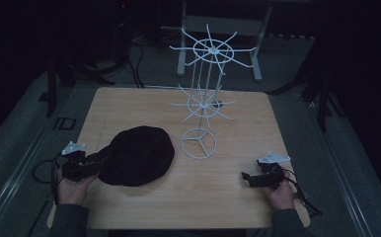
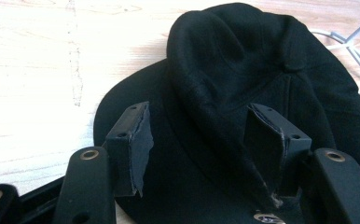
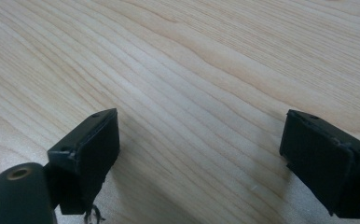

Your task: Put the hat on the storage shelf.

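While soft black felt hat [image 2: 243, 70] lies on pale woodgrain table [image 3: 206, 70], left hand-held gripper [image 2: 206, 135] straddles brim, unclosed; right hand-held gripper [image 3: 199, 154] gapes empty.

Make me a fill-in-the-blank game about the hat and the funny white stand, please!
1. The hat on the table is coloured ____.
2. The white wire stand has ____ tiers of spokes.
3. The gripper whose fingers sit at the hat is the ____ gripper.
4. The right gripper hovers over bare ____.

Missing words: black; two; left; table
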The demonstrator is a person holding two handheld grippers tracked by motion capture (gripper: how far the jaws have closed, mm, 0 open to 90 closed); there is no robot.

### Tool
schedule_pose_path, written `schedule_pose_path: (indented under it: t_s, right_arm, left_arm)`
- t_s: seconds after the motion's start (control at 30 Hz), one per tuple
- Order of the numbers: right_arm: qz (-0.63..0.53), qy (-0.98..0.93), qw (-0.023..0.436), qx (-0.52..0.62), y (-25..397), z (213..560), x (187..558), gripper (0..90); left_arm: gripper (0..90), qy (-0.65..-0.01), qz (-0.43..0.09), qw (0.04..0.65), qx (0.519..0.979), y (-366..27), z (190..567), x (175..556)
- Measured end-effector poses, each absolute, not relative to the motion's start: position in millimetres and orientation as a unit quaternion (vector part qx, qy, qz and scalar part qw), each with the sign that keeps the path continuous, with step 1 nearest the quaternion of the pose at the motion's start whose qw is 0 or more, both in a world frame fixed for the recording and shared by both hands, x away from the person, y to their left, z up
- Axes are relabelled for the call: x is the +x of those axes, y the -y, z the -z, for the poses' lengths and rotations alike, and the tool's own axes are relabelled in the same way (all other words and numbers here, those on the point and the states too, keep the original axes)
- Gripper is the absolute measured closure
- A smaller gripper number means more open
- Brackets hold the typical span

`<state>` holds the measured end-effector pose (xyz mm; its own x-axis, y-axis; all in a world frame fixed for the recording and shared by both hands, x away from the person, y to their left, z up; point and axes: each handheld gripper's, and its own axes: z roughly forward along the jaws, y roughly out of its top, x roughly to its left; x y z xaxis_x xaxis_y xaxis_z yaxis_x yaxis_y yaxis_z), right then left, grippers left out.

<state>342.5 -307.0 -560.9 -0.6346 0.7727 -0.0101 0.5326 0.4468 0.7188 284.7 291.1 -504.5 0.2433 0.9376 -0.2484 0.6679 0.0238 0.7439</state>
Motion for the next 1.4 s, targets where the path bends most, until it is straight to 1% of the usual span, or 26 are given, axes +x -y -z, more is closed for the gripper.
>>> schedule_pose_path:
  t_s: [0.13, 0.47, 0.77, 1.13, 1.33, 1.4]
  right_arm:
    - [-0.351, -0.833, 0.172, 0.392, 307, 561, 342, 11.8]
    - [-0.351, -0.832, 0.172, 0.393, 307, 561, 342, 11.8]
    - [-0.350, -0.832, 0.172, 0.395, 307, 561, 342, 11.9]
    - [-0.350, -0.830, 0.173, 0.398, 306, 561, 341, 11.9]
    - [-0.350, -0.830, 0.173, 0.399, 306, 561, 341, 11.9]
    - [-0.350, -0.830, 0.173, 0.399, 306, 561, 341, 11.9]
  left_arm:
    - [42.0, -0.589, -0.168, 0.403, 0.680, -290, 502, 286]
    - [41.4, -0.565, -0.172, 0.396, 0.703, -279, 489, 295]
    - [41.2, -0.551, -0.174, 0.371, 0.727, -264, 487, 311]
    - [40.8, -0.561, -0.184, 0.344, 0.730, -259, 488, 332]
    - [38.1, -0.574, -0.166, 0.335, 0.729, -261, 492, 346]
    - [38.2, -0.577, -0.169, 0.324, 0.731, -260, 493, 349]
